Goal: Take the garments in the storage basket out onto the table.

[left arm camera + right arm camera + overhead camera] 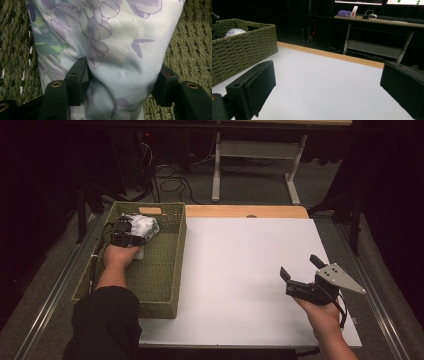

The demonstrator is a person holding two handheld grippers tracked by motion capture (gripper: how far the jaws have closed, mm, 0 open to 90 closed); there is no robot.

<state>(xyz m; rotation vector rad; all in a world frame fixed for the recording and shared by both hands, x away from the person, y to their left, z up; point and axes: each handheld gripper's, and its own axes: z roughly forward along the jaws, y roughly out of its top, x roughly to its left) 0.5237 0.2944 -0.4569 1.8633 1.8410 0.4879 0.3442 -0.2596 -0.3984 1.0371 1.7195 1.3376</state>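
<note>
A white cloth (143,225) printed with purple flowers and green leaves lies bunched in the far end of a green woven basket (165,270). My left gripper (130,229) reaches into the basket. In the left gripper view the cloth (120,45) is gathered between both black jaws, and my left gripper (120,75) is shut on it, with the basket weave (192,50) showing beside it. My right gripper (300,266) hovers over the white table (235,270) at the right. My right gripper (327,82) stands open with nothing between its jaws.
The basket (244,50) sits at the table's left, with the cloth (234,32) peeking over its rim. A wooden strip (245,211) borders the table's far edge. Beyond it stand a desk frame (255,155) and floor cables (170,180).
</note>
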